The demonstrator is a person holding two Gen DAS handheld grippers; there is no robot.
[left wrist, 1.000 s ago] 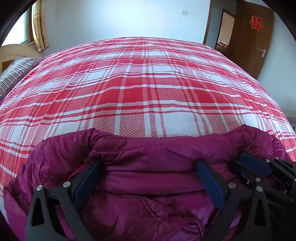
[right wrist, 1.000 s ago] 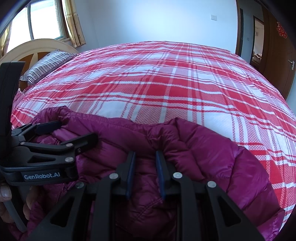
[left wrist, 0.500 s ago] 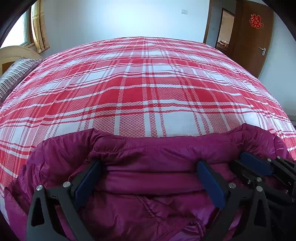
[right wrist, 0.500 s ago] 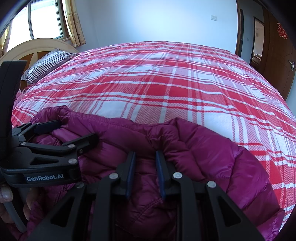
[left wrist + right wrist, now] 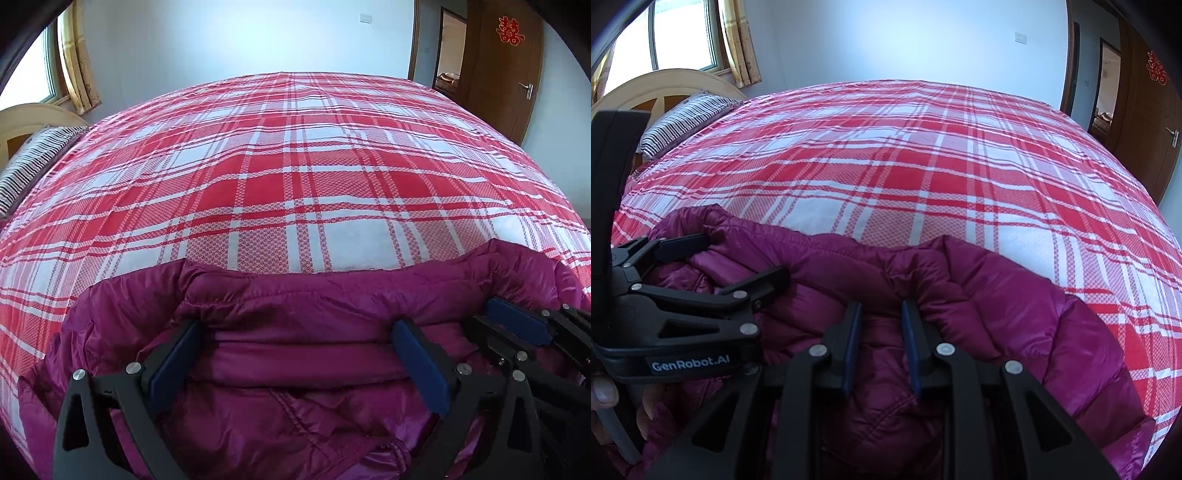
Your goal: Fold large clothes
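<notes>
I've got the right gripper [image 5: 881,328] nearly closed, pinching a ridge of the purple jacket [image 5: 979,295] between its pads, so that edge is anchored for the fold. The left gripper [image 5: 295,354] stands wide open just to its left, straddling the padded hem with no visible squeeze on it. The jacket is bunched right under both tools at the near edge of the plaid bed [image 5: 295,177], leaving open bed ahead to lay it out.
</notes>
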